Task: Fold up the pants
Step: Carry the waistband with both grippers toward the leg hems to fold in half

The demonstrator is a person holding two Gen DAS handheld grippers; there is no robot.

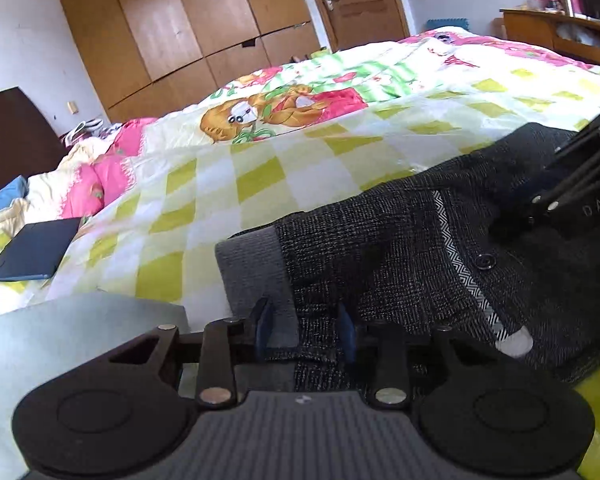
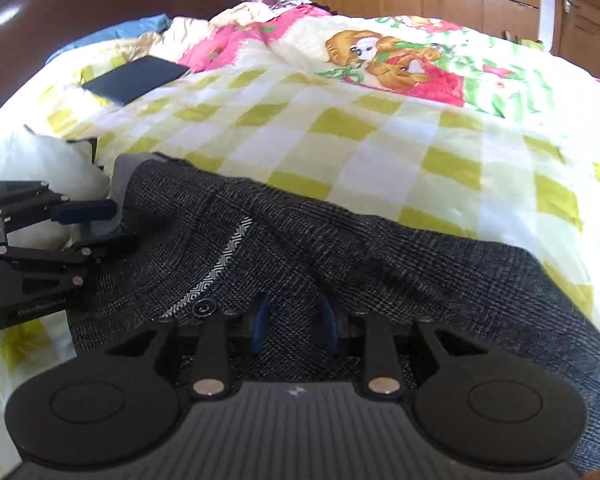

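Dark grey checked pants (image 1: pixel 380 240) spread crosswise along the near edge of the bed (image 1: pixel 260 184), on top of its yellow-and-white checked quilt. Waistband end, with a plain grey lining patch turned up, toward the headboard side of the bed; a black button (image 1: pixel 485 261) and a strip of zigzag-patterned trim showing near the middle of the cloth.

Left hand-held gripper (image 1: pixel 304 330) low over the bed's near edge, at the waistband end of the pants. Fingers partly apart, grey lining and checked cloth lying between them; cannot tell whether the pads actually press on it.

Right hand-held gripper (image 2: pixel 294 320) also down at the bed's near edge, further from the headboard (image 2: pixel 80 20), just past the button. Fingers partly apart, with a soft ridge of cloth between the blue pads but not visibly pinched.

Flat dark notebook-like thing (image 1: pixel 32 250) on the bed near the headboard end, well apart from the pants. Wooden wardrobe (image 1: pixel 180 20) and a door (image 1: pixel 356 0) beyond the far side of the bed.
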